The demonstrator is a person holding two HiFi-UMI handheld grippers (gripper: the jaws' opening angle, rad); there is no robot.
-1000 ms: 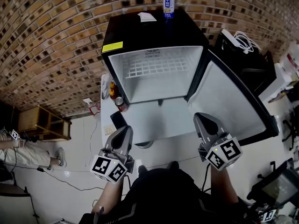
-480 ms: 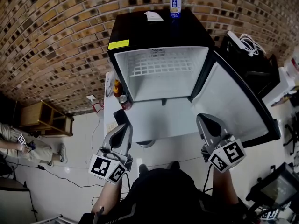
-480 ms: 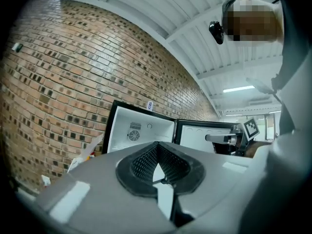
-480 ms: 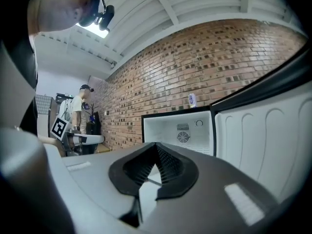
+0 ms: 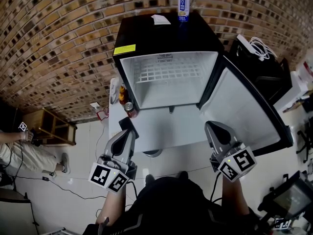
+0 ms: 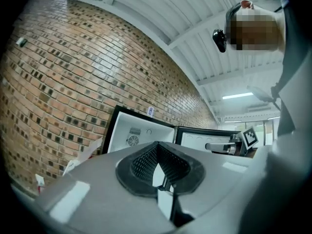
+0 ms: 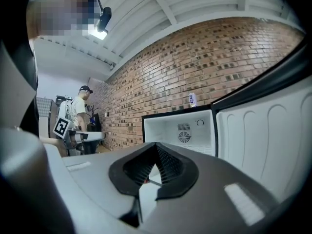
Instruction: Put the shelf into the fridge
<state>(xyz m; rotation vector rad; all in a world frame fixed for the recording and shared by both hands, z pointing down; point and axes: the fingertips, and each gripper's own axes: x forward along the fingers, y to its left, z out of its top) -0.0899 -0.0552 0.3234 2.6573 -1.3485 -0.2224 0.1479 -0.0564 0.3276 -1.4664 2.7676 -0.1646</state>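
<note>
My left gripper (image 5: pixel 129 135) and right gripper (image 5: pixel 212 127), both pressed together on nothing, hover low in the frame before the open fridge (image 5: pixel 146 38). The wire shelf (image 5: pixel 168 73) sits inside, upper centre. Placing looks done; next I'd swing the door (image 5: pixel 239 106) shut.

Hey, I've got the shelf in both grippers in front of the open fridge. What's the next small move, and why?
Probably ease the shelf straight forward, kept level, into the fridge. The left gripper and right gripper look shut on its side edges. Its far edge sits right at the mouth of the opening, and the door stands wide open on the right.
</note>
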